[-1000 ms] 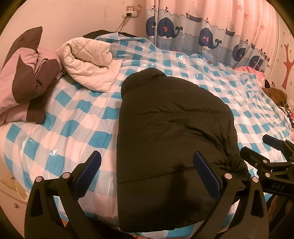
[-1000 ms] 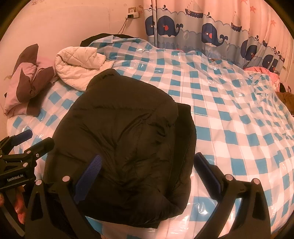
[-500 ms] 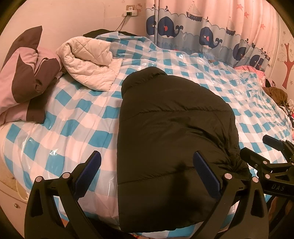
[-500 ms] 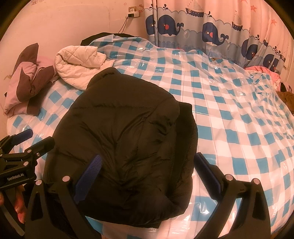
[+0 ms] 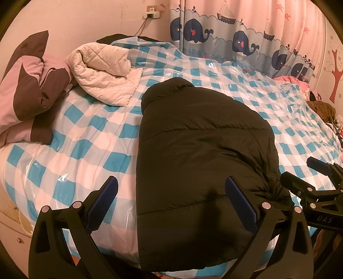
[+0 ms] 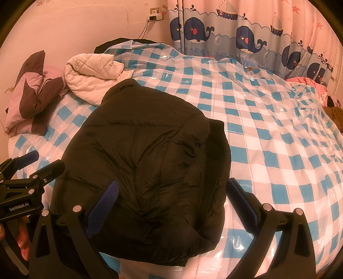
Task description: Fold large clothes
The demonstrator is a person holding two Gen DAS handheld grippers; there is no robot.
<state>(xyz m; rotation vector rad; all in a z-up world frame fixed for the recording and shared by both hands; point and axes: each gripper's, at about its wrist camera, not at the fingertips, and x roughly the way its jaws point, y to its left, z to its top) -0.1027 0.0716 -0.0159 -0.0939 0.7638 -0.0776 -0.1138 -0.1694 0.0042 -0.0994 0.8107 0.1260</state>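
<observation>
Jacket (image 5: 199,163), black and puffy, lies folded on the blue-checked bed cover (image 5: 85,137), collar toward twelve o'clock. Left gripper (image 5: 171,199) and right gripper (image 6: 171,199) both gape wide at six o'clock, holding nothing. Cream quilt (image 5: 105,81) sits at ten o'clock.

On the bed (image 5: 70,137) with its one blue-and-white checked cover: one black puffer jacket (image 5: 199,163), one cream quilted blanket (image 5: 105,70) and one pink-and-brown pillow (image 5: 23,85). Two handheld grippers, the left gripper (image 5: 171,199) and the right gripper (image 6: 171,199), each with two blue-padded fingers spread apart. One whale-print curtain (image 5: 235,32) and one wall socket (image 5: 152,14) behind.
</observation>
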